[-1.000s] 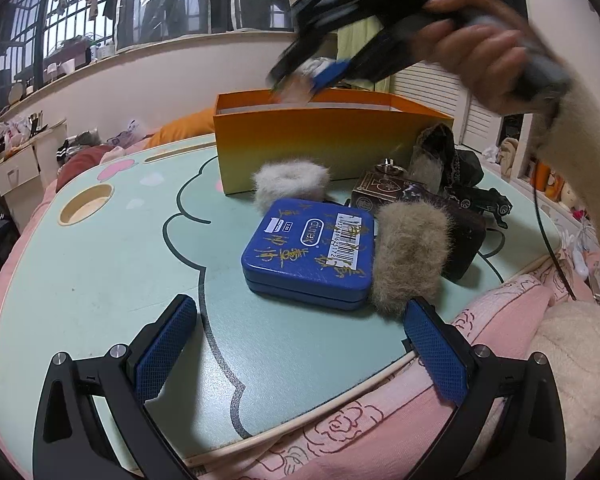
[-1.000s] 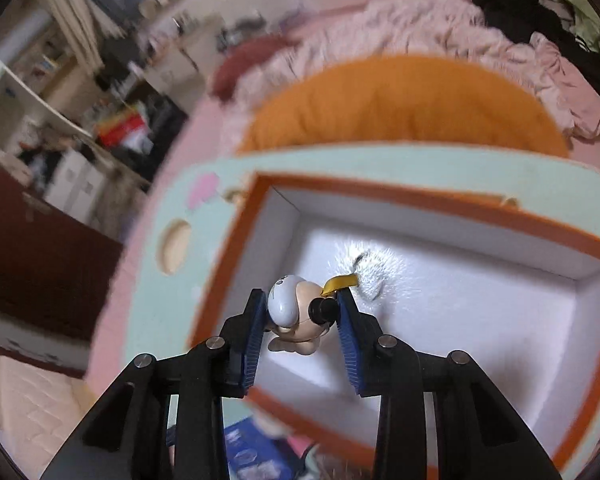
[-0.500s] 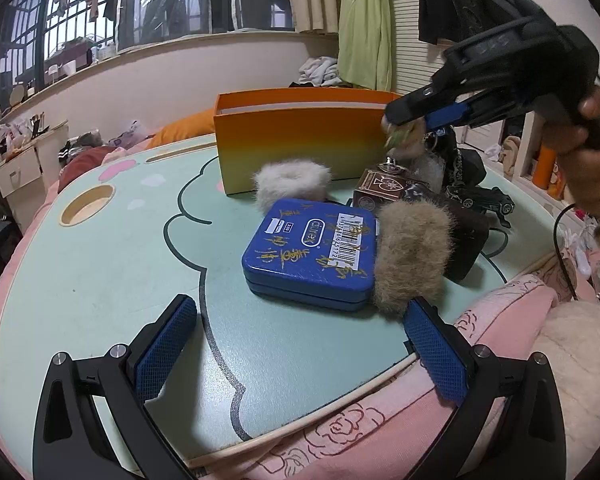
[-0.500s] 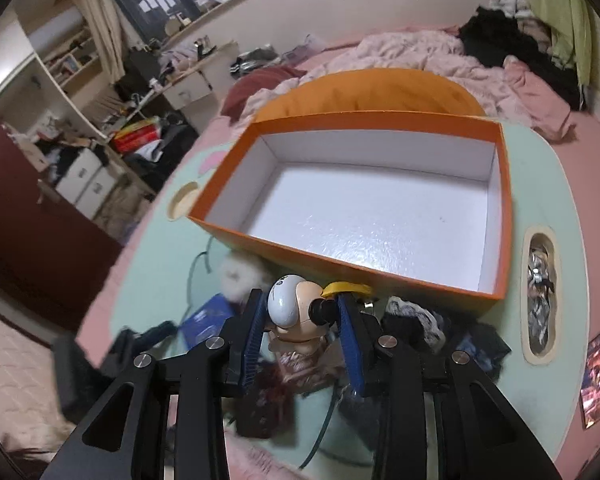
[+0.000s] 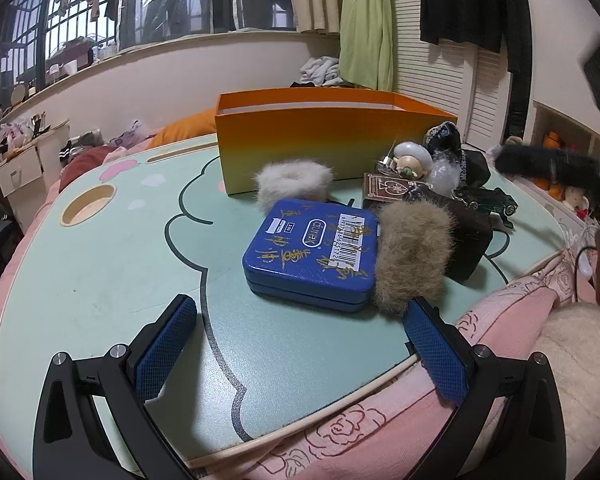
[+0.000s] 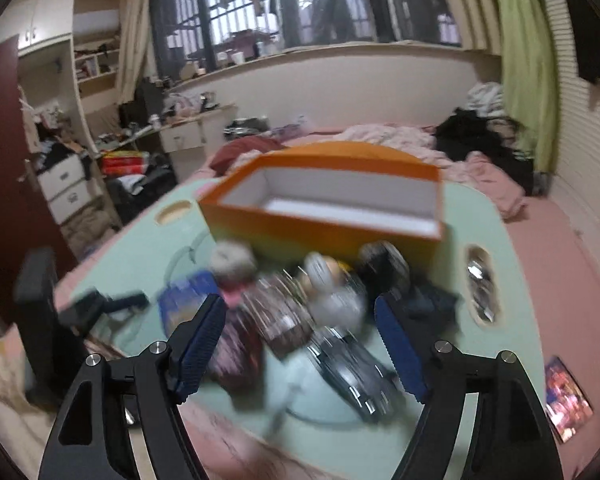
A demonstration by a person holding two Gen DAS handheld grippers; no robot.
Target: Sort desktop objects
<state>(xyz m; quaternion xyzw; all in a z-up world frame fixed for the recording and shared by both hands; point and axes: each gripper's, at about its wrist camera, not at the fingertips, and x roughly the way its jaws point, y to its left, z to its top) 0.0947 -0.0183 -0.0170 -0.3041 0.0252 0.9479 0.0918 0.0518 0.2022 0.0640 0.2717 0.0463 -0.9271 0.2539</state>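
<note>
Right claw (image 6: 300, 354) jaws opening, nothing pinched between them; left claw (image 5: 300, 354) spread wide and empty, low at the table's (image 5: 100, 272) near edge. Dead ahead of the right claw sits the clutter pile, with the figurine (image 6: 326, 276) lying on it just short of the orange box (image 6: 324, 216); ahead of the left claw are the blue tin (image 5: 312, 252) and a brown fur puff (image 5: 412, 256) touching its right side. Figurine looks light, hard and smooth with a round head, likely to slip, so I'd pinch across the head's sides; tin is rigid, grab by opposite edges.
</note>
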